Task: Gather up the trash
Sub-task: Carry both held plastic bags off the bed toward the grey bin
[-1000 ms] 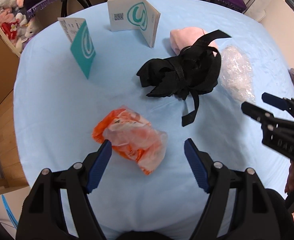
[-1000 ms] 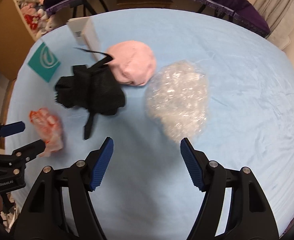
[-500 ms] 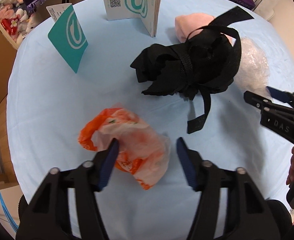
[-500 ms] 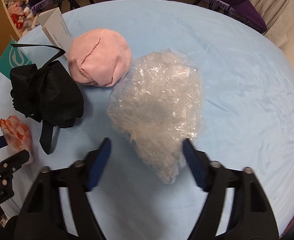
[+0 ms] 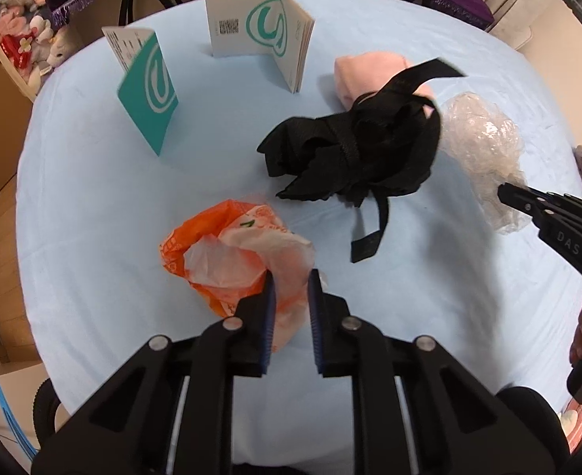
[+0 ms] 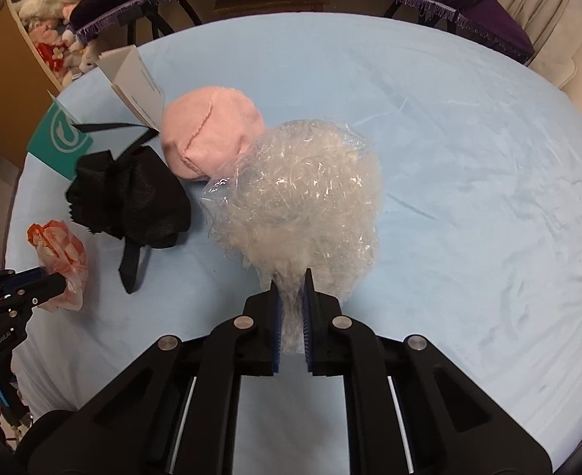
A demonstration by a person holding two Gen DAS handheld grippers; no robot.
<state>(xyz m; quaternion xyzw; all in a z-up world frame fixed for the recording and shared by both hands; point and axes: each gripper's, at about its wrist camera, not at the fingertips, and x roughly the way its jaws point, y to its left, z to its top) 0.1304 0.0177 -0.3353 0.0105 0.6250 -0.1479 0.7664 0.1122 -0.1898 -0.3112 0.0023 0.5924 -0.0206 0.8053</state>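
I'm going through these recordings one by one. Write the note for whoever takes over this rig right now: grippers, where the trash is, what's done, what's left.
Left gripper: jaws have just been closing and now pinch the near edge of the orange-and-white plastic bag, which rests on the blue tablecloth.
Right gripper: jaws have just been closing and now pinch the near edge of the crumpled clear plastic bag, also on the cloth.
Between them: the black strap bundle and a pink cloth bundle, untouched. Two teal-and-white booklets stand at the back.
Done: both bags gripped.
Left: lift both and carry them off; no bin is in view.
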